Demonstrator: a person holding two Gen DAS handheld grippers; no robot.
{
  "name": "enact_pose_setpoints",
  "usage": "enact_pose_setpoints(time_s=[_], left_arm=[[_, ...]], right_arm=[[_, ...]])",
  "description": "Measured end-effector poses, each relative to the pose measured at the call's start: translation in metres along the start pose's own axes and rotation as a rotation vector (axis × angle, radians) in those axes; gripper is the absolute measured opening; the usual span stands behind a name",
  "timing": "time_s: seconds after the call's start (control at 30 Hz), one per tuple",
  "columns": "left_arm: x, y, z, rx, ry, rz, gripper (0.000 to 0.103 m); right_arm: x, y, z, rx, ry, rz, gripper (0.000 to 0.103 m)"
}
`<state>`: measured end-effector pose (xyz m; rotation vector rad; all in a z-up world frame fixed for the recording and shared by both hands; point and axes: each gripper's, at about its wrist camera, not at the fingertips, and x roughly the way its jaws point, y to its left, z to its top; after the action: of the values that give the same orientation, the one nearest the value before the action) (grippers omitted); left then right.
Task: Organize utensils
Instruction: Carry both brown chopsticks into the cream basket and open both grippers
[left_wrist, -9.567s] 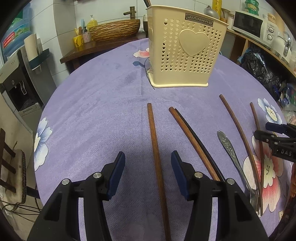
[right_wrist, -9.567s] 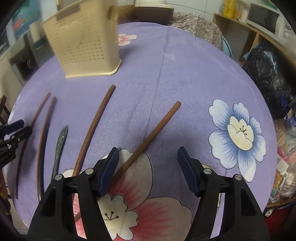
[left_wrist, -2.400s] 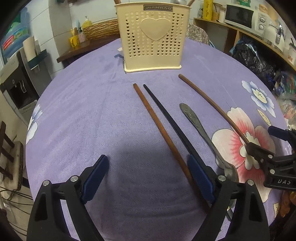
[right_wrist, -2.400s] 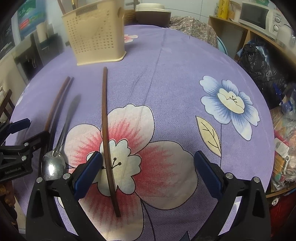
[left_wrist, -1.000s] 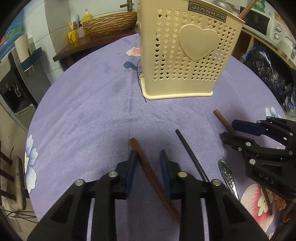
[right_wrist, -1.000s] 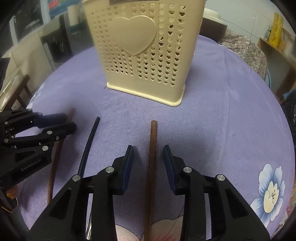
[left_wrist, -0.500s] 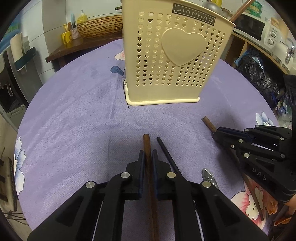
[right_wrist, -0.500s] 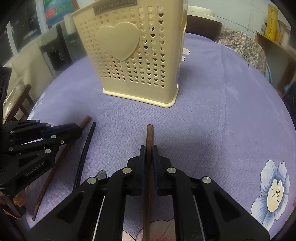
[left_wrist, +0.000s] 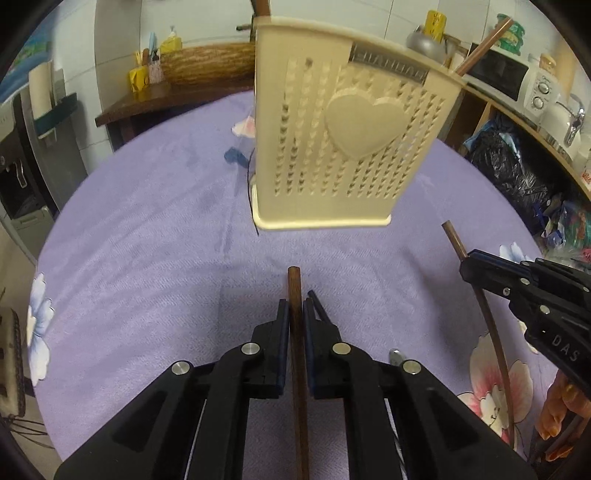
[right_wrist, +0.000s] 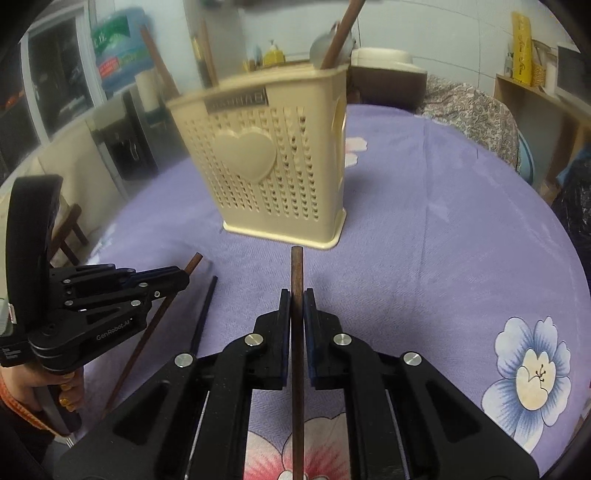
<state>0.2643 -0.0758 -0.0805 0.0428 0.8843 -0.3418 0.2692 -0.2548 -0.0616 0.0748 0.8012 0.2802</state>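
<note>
My left gripper (left_wrist: 294, 308) is shut on a brown wooden chopstick (left_wrist: 294, 284) whose tip sticks out past the pads. My right gripper (right_wrist: 296, 299) is shut on a second brown chopstick (right_wrist: 296, 266), lifted off the cloth. A cream perforated utensil basket (left_wrist: 343, 155) with a heart on its front stands just beyond both, holding several utensils. A black chopstick (right_wrist: 205, 314) lies on the purple cloth between the grippers. A metal spoon's handle end (left_wrist: 394, 355) shows beside my left gripper. In the left wrist view the right gripper (left_wrist: 466, 264) holds its chopstick (left_wrist: 452, 238) at right.
The round table carries a purple flowered cloth (left_wrist: 147, 240). Behind it are a wicker basket (left_wrist: 207, 66) on a dark sideboard, a microwave (left_wrist: 509, 74) on shelves at right, and a black bag (left_wrist: 506, 173). A hand (right_wrist: 70, 398) grips the left tool.
Both grippers closed from slightly apart onto their chopsticks. The right chopstick has risen off the cloth and the basket looks nearer in both views.
</note>
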Motion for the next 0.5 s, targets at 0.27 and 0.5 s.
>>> enact_pose_setpoints(time_s=[0.27, 0.5], left_arm=[[-0.096, -0.004, 0.016, 0.024, -0.240, -0.072, 0.008], [-0.160, -0.008, 0.020, 0.059, -0.378, -0.097, 0.008]], right_arm=[[-0.086, 0.005, 0.006, -0.015, -0.182, 0.016, 0.008], [-0.153, 0.002, 0.016, -0.007, -0.299, 0.052, 0.008]])
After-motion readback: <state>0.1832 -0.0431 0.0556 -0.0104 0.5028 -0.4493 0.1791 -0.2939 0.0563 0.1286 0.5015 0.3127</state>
